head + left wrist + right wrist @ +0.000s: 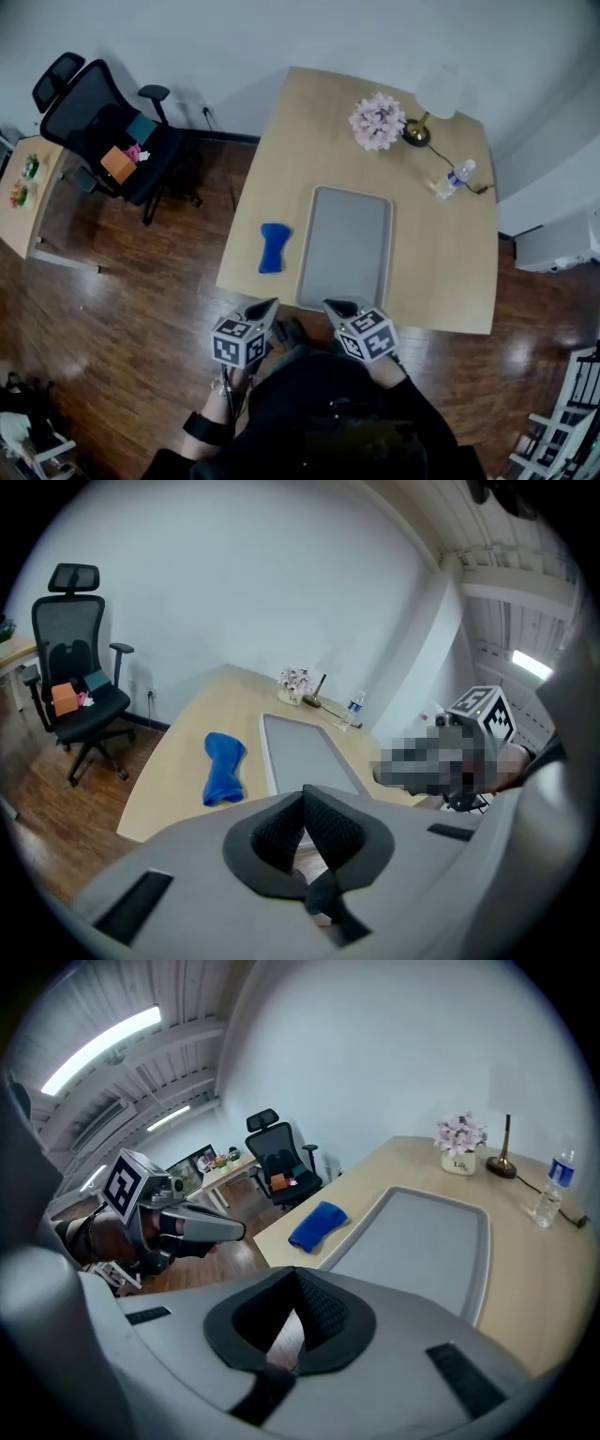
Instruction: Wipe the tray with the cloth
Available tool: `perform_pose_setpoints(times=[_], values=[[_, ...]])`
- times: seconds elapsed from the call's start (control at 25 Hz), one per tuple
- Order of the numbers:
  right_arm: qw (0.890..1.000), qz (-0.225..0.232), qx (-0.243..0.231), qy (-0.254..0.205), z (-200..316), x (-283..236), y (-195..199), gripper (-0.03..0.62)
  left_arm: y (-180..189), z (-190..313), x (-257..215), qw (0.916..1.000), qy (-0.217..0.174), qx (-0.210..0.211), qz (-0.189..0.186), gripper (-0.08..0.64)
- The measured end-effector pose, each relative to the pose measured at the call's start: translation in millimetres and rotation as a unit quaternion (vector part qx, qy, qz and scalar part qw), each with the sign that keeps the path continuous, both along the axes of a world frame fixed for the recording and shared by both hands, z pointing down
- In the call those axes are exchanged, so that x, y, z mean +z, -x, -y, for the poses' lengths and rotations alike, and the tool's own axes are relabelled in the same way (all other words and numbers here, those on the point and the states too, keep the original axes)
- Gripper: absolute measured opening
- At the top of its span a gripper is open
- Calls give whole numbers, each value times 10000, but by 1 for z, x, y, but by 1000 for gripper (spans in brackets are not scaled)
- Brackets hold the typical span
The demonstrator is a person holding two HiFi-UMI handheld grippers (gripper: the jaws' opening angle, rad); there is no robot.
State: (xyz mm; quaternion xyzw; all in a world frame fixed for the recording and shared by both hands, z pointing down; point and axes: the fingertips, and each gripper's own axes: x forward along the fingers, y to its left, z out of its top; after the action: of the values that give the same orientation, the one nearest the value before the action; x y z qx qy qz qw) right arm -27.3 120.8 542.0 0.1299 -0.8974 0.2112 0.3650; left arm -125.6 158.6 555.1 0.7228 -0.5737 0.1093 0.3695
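Note:
A grey rectangular tray (346, 246) lies empty on the light wooden table (441, 262), its long side running away from me. A crumpled blue cloth (272, 247) rests on the table just left of the tray, touching neither gripper. My left gripper (268, 307) hovers at the table's near edge below the cloth, jaws shut and empty. My right gripper (334, 306) hovers at the near edge below the tray, also shut and empty. The left gripper view shows the cloth (224, 767) and the tray (302, 751) beyond the closed jaws (305, 793). The right gripper view shows both ahead: the cloth (317, 1224) and the tray (424, 1239).
At the table's far end stand a pot of pink flowers (377, 121), a lamp (432, 101) and a water bottle (454, 178) with a cable. A black office chair (111, 131) and a small side table (28, 192) stand on the wooden floor to the left.

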Motion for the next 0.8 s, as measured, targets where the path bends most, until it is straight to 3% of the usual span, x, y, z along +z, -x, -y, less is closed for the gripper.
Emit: perform_pose_setpoints(times=[0.24,0.36,0.48,0.8], values=[[9999,85,137,19,34,20,67,11,28,3,1,9988,100,-480,-42,0],[9985,88,470,274,54,39,114,207,41,2,-1,9973,129,-724,-52,1],[9961,20,774,424,65,64,158,296,55,-1,2,9963,237,-820,24,0],[9896,-726,1198,342,85,136,194,298,86,-11,12,9922,484,-1148,80,2]])
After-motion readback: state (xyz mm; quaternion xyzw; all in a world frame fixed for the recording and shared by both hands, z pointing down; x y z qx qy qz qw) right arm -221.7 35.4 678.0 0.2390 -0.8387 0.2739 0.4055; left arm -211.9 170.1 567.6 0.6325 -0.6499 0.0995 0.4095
